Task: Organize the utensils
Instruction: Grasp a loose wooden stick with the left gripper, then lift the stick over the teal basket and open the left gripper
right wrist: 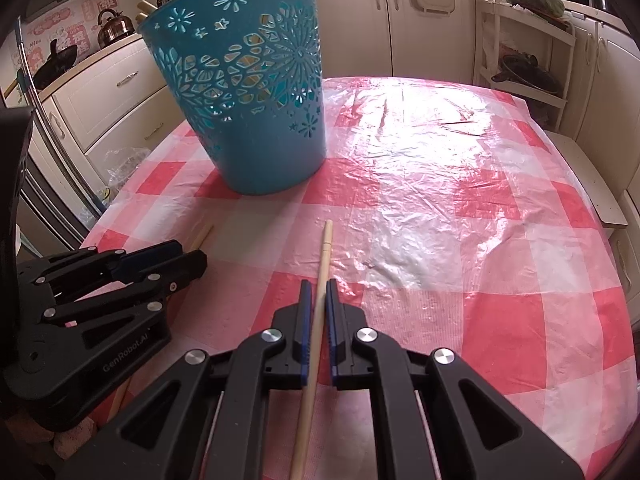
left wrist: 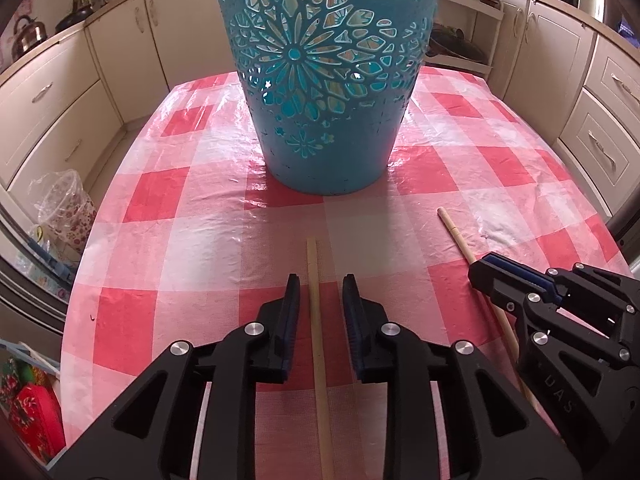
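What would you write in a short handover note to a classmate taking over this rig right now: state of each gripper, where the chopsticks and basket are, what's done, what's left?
Left gripper: open, straddling a pale wooden chopstick without gripping it.
Right gripper: shut on the second wooden chopstick.
Both chopsticks are low over the red-and-white checked tablecloth; whether they rest on it is unclear.
The teal perforated plastic basket stands upright beyond them.
Done: pale sticks already show in the basket.
Left: probably grip the left chopstick and drop both into the basket.

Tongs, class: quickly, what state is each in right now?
Left tongs: open, chopstick lying loose between them.
Right tongs: shut on the other chopstick.
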Demonstrator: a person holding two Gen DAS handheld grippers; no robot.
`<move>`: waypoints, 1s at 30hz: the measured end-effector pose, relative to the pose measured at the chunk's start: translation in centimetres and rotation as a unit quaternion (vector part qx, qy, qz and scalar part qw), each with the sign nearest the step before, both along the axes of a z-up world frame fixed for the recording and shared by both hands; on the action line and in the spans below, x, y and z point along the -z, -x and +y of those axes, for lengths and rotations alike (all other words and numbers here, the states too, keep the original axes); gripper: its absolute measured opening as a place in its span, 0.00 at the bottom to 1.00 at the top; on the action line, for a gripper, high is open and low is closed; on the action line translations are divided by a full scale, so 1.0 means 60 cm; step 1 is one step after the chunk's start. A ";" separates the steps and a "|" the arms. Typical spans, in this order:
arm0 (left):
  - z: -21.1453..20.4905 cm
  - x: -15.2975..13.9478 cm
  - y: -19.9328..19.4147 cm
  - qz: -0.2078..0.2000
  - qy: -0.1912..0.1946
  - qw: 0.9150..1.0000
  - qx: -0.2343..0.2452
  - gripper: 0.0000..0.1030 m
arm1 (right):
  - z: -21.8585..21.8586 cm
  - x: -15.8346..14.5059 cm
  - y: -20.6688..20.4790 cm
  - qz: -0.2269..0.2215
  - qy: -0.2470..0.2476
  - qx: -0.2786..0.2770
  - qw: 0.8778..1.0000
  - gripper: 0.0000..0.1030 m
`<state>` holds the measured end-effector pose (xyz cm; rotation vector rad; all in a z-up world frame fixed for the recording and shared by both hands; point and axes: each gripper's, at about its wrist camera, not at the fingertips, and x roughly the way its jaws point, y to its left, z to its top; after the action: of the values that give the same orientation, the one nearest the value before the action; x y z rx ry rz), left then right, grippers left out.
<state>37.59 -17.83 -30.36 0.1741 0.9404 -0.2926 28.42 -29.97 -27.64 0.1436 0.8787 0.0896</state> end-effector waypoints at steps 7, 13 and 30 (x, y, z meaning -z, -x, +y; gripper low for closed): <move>0.016 -0.004 -0.003 0.006 0.019 1.000 -0.006 0.05 | 0.003 -0.001 0.002 -0.001 0.002 0.000 1.000 0.07; 0.080 -0.051 -0.002 -0.017 0.060 0.997 -0.047 0.05 | -0.004 0.000 0.001 0.000 -0.013 0.003 1.000 0.07; 0.136 -0.331 -0.027 -0.190 0.191 0.961 -0.058 0.05 | 0.000 0.000 0.002 -0.003 -0.010 -0.004 1.000 0.14</move>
<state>39.23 -9.68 -10.52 -0.1763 0.4969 -0.3138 28.28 -29.97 -27.61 0.1580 0.8722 0.1058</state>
